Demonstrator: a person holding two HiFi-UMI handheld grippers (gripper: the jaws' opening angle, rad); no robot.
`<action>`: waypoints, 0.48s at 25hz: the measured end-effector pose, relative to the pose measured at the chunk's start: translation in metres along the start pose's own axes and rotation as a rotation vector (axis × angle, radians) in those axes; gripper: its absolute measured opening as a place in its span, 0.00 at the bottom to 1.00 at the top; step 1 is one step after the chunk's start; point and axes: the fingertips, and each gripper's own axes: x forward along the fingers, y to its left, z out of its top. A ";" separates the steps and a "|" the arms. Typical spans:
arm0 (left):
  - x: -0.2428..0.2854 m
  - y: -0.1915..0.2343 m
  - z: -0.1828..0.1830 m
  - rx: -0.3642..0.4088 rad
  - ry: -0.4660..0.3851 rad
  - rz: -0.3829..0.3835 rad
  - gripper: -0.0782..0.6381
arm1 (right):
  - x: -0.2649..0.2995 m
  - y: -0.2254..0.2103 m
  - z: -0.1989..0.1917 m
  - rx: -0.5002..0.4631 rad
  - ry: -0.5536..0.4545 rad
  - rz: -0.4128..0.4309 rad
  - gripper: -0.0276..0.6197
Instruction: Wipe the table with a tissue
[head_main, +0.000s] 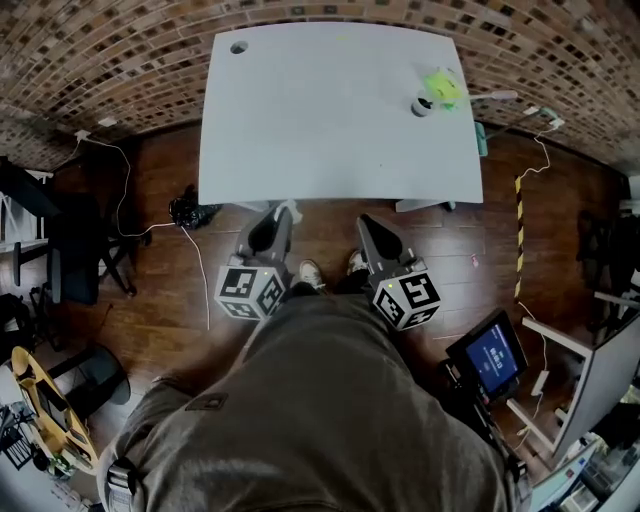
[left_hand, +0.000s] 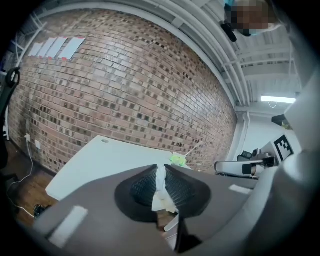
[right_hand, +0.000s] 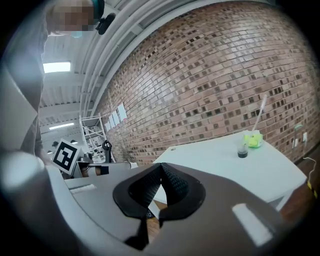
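Head view: both grippers are held low by the body, short of the bench's (head_main: 320, 120) near edge and over the wood floor (head_main: 180, 300), not touching the bench. The left gripper (head_main: 275, 222) has a white tissue (head_main: 287, 209) sticking out at its tip; only the left gripper view shows the grip clearly, with the jaws clenched on the tissue and a strip pinched upright between the ribbed pads. The right gripper (head_main: 368, 228) has its jaws pressed together with nothing between them, as the right gripper view shows. Near the bench's far right corner sit a small jar (head_main: 421, 106) and a green thing (head_main: 443, 88), just beside each other. There is a hole (head_main: 239, 47) at the far left corner. Only the head view shows a blue screen (head_main: 493, 356) on the floor to the right, its text too small to read. Only the left gripper view shows papers (left_hand: 55, 46) on the brick wall (left_hand: 130, 95), also unreadable. No brand or label is readable anywhere; the gripper cubes carry only square markers.
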 end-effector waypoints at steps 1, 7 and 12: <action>-0.001 -0.001 0.003 0.001 -0.007 0.002 0.16 | 0.000 0.000 0.002 -0.006 -0.004 -0.001 0.06; 0.001 -0.016 0.012 0.015 -0.031 -0.007 0.16 | -0.010 -0.005 0.024 -0.044 -0.040 -0.006 0.06; 0.005 -0.031 0.011 0.018 -0.030 -0.016 0.16 | -0.019 -0.015 0.029 -0.053 -0.042 -0.009 0.06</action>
